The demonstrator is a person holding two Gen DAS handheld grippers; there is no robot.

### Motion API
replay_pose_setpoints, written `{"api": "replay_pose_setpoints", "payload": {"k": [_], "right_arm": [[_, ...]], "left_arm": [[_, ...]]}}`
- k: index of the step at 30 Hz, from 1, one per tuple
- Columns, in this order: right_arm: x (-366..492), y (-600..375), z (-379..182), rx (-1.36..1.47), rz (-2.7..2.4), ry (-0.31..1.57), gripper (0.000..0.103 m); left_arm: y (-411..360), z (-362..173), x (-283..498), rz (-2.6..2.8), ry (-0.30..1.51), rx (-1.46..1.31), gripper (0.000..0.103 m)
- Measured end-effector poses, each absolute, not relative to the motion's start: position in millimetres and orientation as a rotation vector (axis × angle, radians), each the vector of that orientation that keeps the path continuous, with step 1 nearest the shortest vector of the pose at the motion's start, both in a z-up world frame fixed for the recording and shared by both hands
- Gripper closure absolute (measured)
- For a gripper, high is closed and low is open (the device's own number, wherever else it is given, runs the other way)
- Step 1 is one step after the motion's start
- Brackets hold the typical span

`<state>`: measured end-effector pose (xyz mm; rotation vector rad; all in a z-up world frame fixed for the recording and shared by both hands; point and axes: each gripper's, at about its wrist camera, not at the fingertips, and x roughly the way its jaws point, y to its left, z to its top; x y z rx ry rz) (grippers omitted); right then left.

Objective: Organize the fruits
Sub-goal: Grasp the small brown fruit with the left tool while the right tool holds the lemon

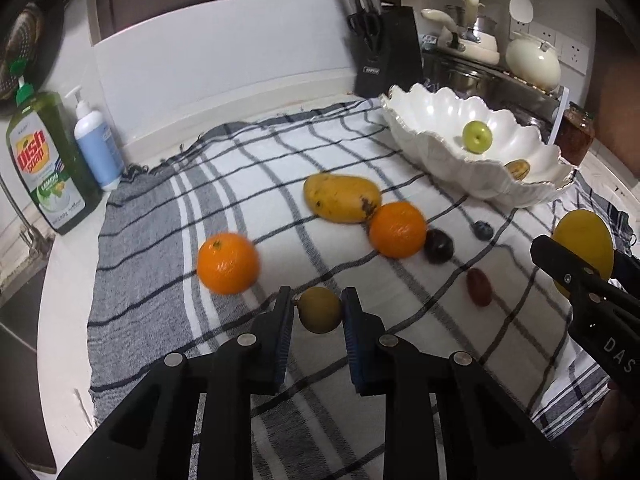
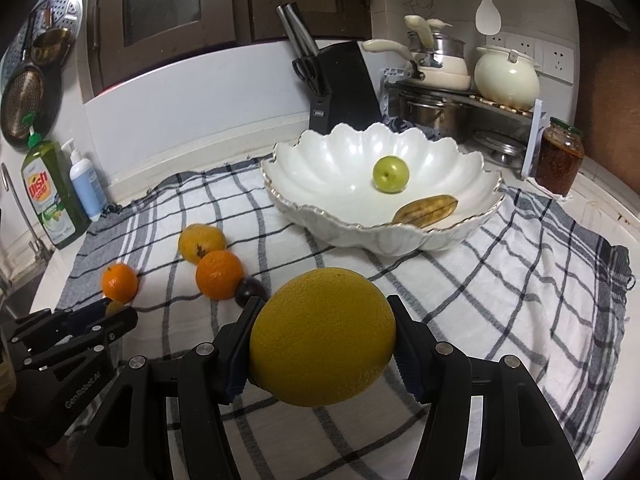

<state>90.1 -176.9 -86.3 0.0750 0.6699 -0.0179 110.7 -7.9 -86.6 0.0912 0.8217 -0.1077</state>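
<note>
— Yellow, dimpled, round: where was the big citrus [image 2: 323, 338]?
— Clamped between the right gripper's [image 2: 322, 344] pads, above the checked cloth [image 2: 500, 280], short of the scalloped white bowl [image 2: 320, 208].
— The left gripper [image 1: 318, 312]?
— Closed on a small smooth lemon [image 1: 320, 309].

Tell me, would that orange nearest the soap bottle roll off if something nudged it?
Probably a little. The orange looks round and sits free on the checked cloth, touching no other fruit, so a nudge would likely start it rolling. The soft, slightly rumpled cloth would probably slow it soon. Its dimpled skin should grip reasonably well.
</note>
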Motion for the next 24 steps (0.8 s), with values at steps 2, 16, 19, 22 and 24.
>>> {"api": "replay_pose_setpoints", "payload": {"k": [2,16,19,22,24], "right_arm": [[89.8,-181.2,-82.3,0.080,-0.024,0.662,0.042],[94.7,-224.2,-51.4,0.105,-0.100,0.604,0.042],[98.1,-234.6,-43.8,0.103,-0.119,0.589,0.042],[102.9,-243.8,-37.0,0.098,-0.136,0.578,0.042],[106.7,-249.3,-32.1,0.090,-0.148,0.569,0.042]], "left_arm": [[-12.7,-81.5,112.1,-0.118,0.813,0.095,0.078],[-65.2,-45.4,137.8,-0.218,0.752,0.116,0.078],[-76.5,-36.3,144.4,-0.237,0.731,0.122,0.078],[-85.2,-28.7,152.0,-0.257,0.723,0.119,0.078],[-90.4,-23.7,156.9,-0.269,0.719,0.117,0.078]]}}
